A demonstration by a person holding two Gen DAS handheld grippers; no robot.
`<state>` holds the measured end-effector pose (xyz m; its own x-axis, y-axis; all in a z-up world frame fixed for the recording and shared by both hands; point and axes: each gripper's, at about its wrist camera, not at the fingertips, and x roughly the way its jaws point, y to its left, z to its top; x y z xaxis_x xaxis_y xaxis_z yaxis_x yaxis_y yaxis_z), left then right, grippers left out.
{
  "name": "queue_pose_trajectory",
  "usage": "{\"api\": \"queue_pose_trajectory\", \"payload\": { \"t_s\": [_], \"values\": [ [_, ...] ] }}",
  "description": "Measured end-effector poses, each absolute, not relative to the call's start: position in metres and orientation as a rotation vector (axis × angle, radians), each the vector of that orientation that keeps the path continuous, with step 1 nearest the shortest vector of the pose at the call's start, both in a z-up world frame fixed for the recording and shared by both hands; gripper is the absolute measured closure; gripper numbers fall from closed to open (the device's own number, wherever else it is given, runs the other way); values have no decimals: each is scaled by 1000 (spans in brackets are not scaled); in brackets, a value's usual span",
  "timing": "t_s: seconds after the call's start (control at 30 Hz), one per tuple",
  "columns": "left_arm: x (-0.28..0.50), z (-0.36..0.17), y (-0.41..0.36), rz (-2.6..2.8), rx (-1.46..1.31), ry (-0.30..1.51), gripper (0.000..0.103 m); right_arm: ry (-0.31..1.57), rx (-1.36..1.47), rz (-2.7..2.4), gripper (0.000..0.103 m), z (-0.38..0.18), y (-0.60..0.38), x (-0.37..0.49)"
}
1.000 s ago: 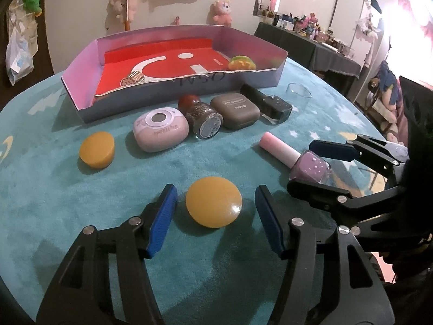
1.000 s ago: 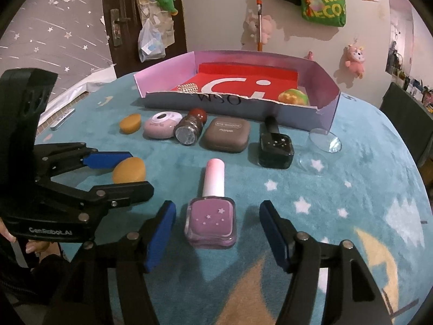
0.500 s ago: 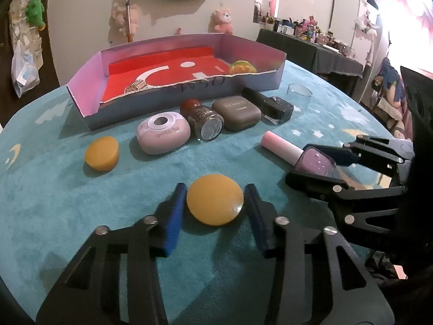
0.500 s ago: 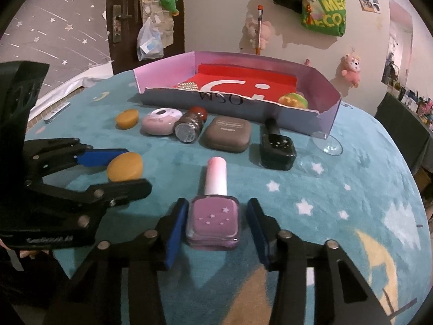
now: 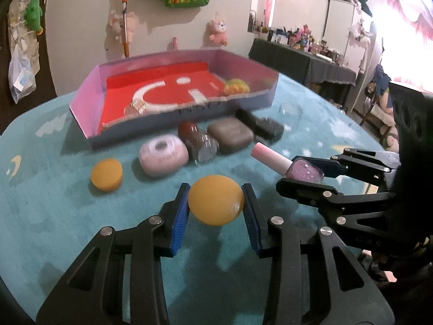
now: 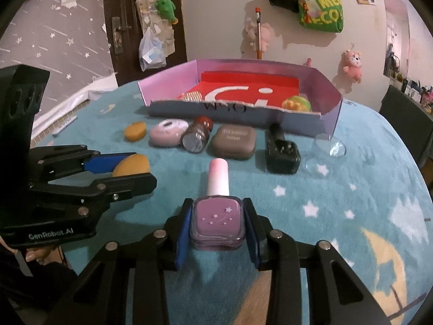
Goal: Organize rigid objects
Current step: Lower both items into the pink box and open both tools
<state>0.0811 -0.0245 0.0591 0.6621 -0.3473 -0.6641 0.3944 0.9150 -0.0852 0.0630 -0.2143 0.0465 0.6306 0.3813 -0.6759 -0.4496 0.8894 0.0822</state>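
My left gripper (image 5: 215, 193) is shut on a yellow round disc (image 5: 215, 203), blue pads pressing on both of its sides, low over the teal cloth. To its right, my right gripper (image 6: 217, 208) is closing tight on a purple square nail polish bottle (image 6: 217, 223) with a pink cap pointing away. Its pads touch both sides of the bottle, which lies flat. From the right wrist view, the left gripper (image 6: 134, 170) and its disc (image 6: 132, 163) show at the left. A pink-walled box (image 5: 173, 120) with a red floor stands beyond.
In a row before the box lie a second yellow disc (image 5: 106, 174), a pink oval case (image 5: 163, 158), a red-capped glitter bottle (image 5: 199, 142), a brown case (image 5: 231, 134), a black bottle (image 5: 259, 124) and a clear dish (image 5: 291, 109). The box holds a yellow-green toy (image 5: 236, 88).
Both grippers went from wide open around their objects to closed on them: the left on the yellow disc, the right on the nail polish bottle. The left view has tipped up slightly.
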Motion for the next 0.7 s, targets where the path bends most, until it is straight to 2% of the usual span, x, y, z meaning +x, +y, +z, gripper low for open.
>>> {"api": "queue_pose_trajectory", "payload": {
  "t_s": [0.17,0.43,0.7],
  "values": [
    [105,82,-20,-446,60,710,67,713,-62,488,65,70,-220,79],
    [189,101,-22,-514,101,739,67,661,-134,501,65,103,-213,149],
    [247,91,-37,-557,215,824,67,772,-246,561,65,99,-197,229]
  ]
}}
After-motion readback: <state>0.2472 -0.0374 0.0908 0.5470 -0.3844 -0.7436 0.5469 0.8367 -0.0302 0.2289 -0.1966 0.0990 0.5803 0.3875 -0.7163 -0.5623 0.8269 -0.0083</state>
